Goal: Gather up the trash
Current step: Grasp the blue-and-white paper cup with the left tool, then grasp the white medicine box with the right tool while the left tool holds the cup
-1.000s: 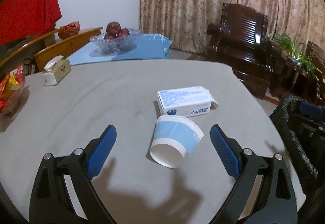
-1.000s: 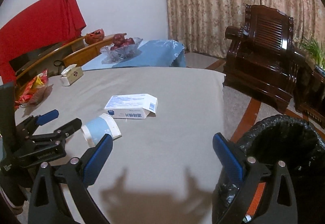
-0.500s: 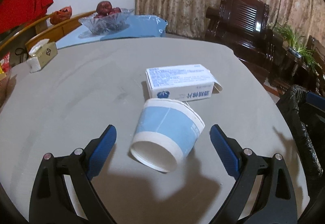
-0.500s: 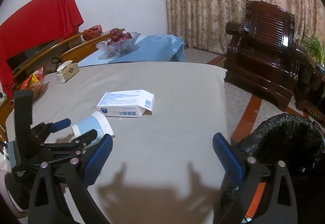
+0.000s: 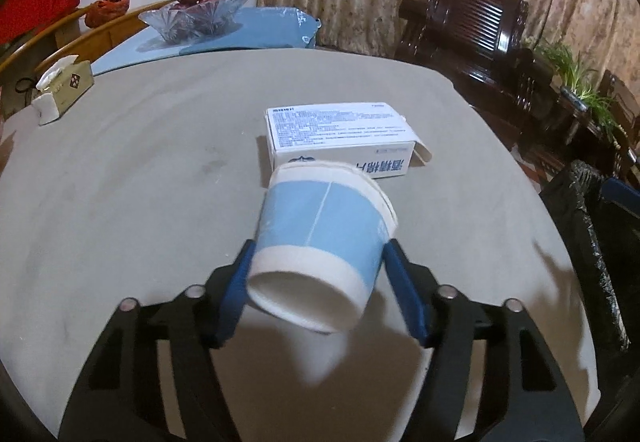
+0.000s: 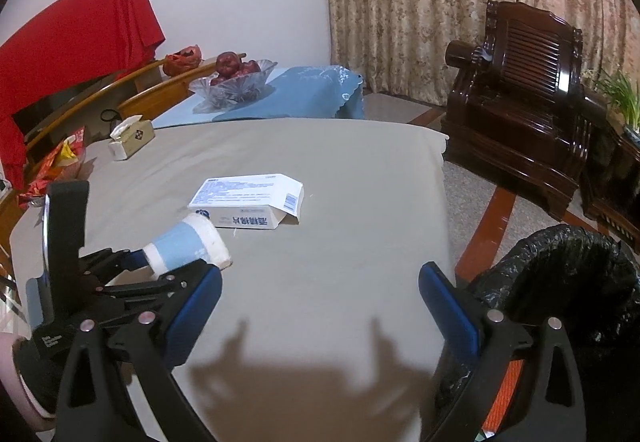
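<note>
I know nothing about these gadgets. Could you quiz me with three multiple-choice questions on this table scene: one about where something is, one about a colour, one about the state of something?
1. Where does the white carton lie?
A. on the grey table, just beyond the paper cup
B. inside the bin
C. in the fruit bowl

2. What colour is the band around the paper cup?
A. red
B. light blue
C. green

3. How does the right gripper stand?
A. clamped on the carton
B. clamped on the tissue box
C. open, with nothing between its fingers

Answers: 1 A, it rests flat on the table behind the cup. 2 B, blue between white ends. 3 C, only bare table shows between the fingers.
</note>
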Motion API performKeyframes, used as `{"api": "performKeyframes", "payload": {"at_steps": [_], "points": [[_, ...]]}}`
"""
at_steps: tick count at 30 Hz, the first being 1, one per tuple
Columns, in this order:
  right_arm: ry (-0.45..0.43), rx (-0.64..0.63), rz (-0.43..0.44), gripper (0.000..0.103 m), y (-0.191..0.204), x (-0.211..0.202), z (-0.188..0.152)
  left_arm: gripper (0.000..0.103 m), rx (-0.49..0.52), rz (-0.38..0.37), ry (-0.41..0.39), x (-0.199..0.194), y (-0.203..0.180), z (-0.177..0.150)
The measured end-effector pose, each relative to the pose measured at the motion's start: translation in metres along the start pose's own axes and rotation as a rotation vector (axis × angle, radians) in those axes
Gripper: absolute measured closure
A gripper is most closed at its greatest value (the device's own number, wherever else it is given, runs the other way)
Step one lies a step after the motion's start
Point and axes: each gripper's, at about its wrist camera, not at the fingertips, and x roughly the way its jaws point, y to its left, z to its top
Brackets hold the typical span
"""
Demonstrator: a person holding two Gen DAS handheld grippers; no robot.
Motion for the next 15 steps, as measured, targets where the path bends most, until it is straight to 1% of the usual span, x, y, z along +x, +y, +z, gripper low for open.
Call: {"api": "performKeyframes", "payload": {"at_steps": [3,8,11,15], "points": [[0.001,-0.002,0.000,0.006,0.000,0.001,0.000,0.052,-0.002,0.001,-0.017,-0.008,0.000,0.000],[-0.003,-0.009,0.002,0.006,0.005,0.002,0.004,0.053,-0.032,0.017,-0.058,-0.027,0.010,0.000],[0.000,-0.014,0.009,0.006,0.010,0.006,0.007,0.053,-0.052,0.045,-0.089,-0.042,0.026,0.001],[0.000,-0.013,0.027,0.006,0.026,0.020,0.016,0.053,-0.065,0.089,-0.100,-0.048,0.049,0.004]]}}
